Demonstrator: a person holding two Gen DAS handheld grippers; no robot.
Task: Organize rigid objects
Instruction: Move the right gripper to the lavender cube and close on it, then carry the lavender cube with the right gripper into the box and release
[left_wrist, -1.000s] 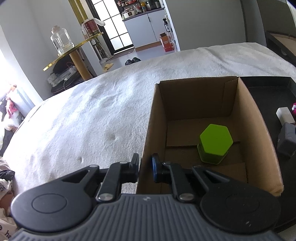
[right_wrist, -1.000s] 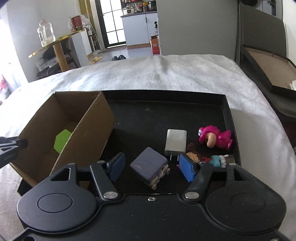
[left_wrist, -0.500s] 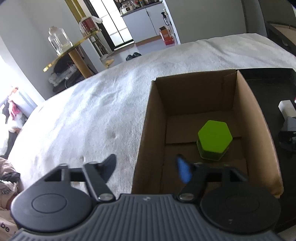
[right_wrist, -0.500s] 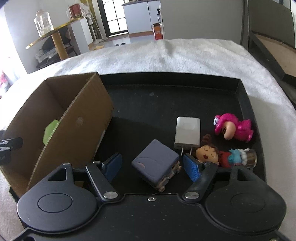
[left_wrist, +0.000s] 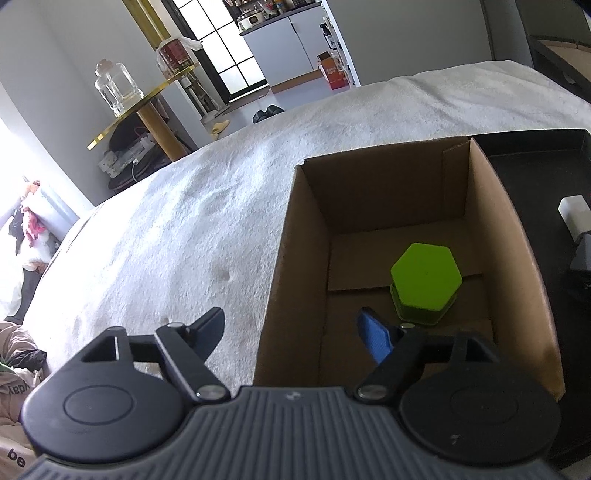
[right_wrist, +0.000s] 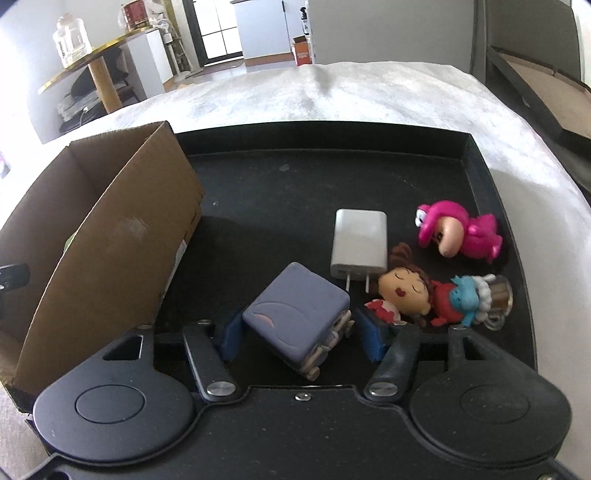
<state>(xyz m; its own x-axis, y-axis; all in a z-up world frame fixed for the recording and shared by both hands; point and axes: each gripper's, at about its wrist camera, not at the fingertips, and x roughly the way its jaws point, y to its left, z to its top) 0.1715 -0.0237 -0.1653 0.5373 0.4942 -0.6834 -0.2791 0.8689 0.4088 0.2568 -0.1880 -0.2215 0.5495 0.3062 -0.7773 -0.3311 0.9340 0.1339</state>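
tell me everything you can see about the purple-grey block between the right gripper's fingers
The purple-grey block is a rounded, matte, plastic-looking cuboid with a faint curved line and a pinkish smudge on its top face. Its near end shows small beige and grey parts, too small to identify. It lies turned at an angle on the black tray, near the white charger. The right gripper straddles it, open, with gaps showing on both sides.

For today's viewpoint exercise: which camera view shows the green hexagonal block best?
The left wrist view: the green hexagonal block sits in full sight on the cardboard box floor. In the right wrist view the box wall hides all but a thin green sliver.
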